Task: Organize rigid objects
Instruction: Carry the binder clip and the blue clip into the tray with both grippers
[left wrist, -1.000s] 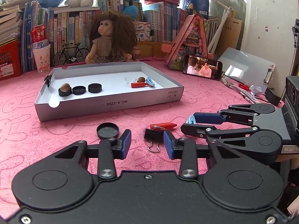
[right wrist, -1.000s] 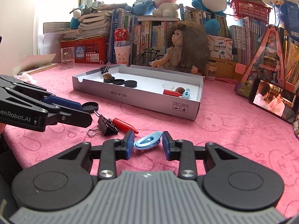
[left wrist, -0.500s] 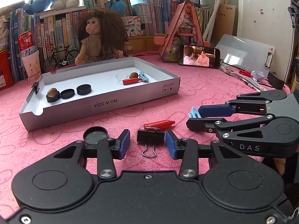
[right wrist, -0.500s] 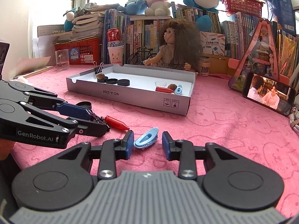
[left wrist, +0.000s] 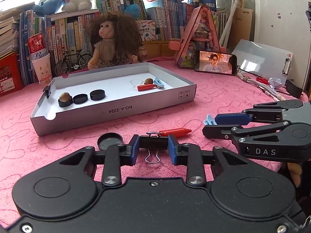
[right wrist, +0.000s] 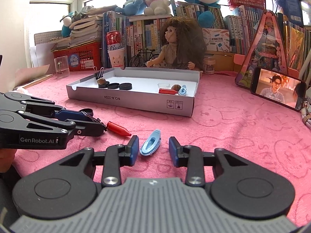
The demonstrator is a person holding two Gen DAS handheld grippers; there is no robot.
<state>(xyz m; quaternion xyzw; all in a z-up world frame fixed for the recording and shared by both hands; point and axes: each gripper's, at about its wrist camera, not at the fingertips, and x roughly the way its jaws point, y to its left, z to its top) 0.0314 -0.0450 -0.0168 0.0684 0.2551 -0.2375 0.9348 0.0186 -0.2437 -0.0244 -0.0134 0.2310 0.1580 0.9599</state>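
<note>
Left tongs: the left tongs (left wrist: 153, 148) are clenched on the small black metal binder clip (left wrist: 153, 142); both blue pads are pressed against its sides, and its wire loop is seen hanging out toward the camera.
Right tongs: the right tongs (right wrist: 154, 149) are held open; the little light blue plastic clip (right wrist: 151, 145) is seen lying on the pink cloth between the pads, close to the left pad, with a gap on the right.
Red plastic cone cap (right wrist: 118, 129): laid on the cloth just ahead of the left tongs' tips.
Round black lid (left wrist: 110, 140): laid just to the left of the left tongs' tips.
Flat white cardboard box (left wrist: 116, 110): set farther ahead of both tongs, with black caps, a brown nut, a red cap and a blue clip kept inside.
</note>
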